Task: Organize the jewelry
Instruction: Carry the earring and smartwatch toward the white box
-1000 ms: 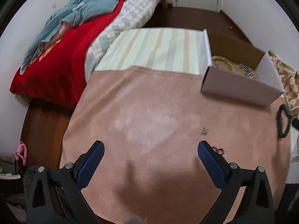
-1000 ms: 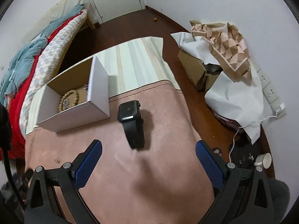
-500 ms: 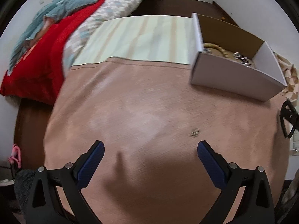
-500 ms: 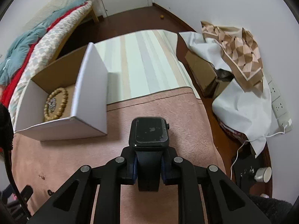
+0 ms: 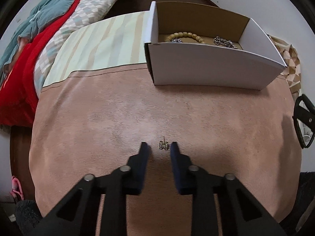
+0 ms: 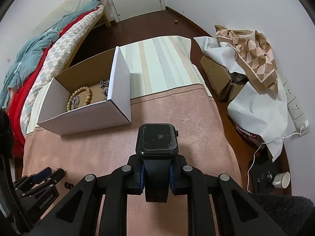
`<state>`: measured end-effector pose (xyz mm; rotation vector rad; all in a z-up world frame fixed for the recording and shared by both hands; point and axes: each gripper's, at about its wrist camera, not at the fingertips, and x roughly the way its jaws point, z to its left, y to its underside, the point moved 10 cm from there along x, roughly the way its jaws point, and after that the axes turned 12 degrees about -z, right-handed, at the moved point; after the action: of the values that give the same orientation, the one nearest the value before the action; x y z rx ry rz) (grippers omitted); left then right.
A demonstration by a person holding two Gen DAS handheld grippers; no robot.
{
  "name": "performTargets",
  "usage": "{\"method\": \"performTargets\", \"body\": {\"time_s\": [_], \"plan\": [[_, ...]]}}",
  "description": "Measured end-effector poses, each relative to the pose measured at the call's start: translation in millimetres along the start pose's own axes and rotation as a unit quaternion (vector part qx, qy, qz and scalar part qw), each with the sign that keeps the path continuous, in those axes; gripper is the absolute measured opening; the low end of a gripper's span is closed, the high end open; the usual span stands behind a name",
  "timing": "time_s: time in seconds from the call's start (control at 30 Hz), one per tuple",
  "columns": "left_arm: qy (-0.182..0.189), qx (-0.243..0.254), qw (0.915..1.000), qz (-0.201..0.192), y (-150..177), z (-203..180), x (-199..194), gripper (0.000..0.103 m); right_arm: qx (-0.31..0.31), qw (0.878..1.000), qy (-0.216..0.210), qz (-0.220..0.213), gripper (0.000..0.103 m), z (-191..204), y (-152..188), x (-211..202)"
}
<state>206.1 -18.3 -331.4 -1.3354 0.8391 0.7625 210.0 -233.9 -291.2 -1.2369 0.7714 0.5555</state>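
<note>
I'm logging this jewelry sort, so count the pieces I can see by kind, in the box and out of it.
Bead bracelet: 1, in the box
Silver chain pieces: 2 or more, hard to separate
Smartwatch: 1, in the right gripper
Small earring: 1, between the left gripper fingers
Total: at least 5

The watch (image 6: pixel 157 140) is black all over, band and dark screen alike, and the pads (image 6: pixel 171 177) pinching it are blue on black arms. The box (image 5: pixel 212 66) is white outside and plain brown inside, holding tan beads (image 5: pixel 185 35) and a silver chain (image 5: pixel 224 42). The table (image 5: pixel 98 127) cloth is dusty pink, with pale green, beige and grey stripes at 12 o'clock; the earring (image 5: pixel 164 145) is gold.
</note>
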Motion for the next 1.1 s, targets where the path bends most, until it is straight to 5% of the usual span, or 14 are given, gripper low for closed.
{"method": "performTargets", "body": {"time_s": [0.03, 0.47, 0.83, 1.1], "plan": [[0.005, 0.0, 1.0, -0.001, 0, -1, -1, 0.006, 0.0, 1.0, 0.0, 0.0, 0.019, 0, -1, -1], [0.003, 0.012, 0.9985, -0.053, -17, -5, -37, 0.006, -0.006, 1.0, -0.015, -0.019, 0.019, 8, -15, -25], [0.015, 0.011, 0.9912, -0.131, -86, -5, -90, 0.006, -0.005, 0.997, -0.053, -0.062, 0.019, 34, -55, -64], [0.041, -0.016, 0.9916, -0.122, -139, -3, -72, 0.006, -0.006, 0.992, -0.106, -0.063, 0.019, 71, -99, -52]]}}
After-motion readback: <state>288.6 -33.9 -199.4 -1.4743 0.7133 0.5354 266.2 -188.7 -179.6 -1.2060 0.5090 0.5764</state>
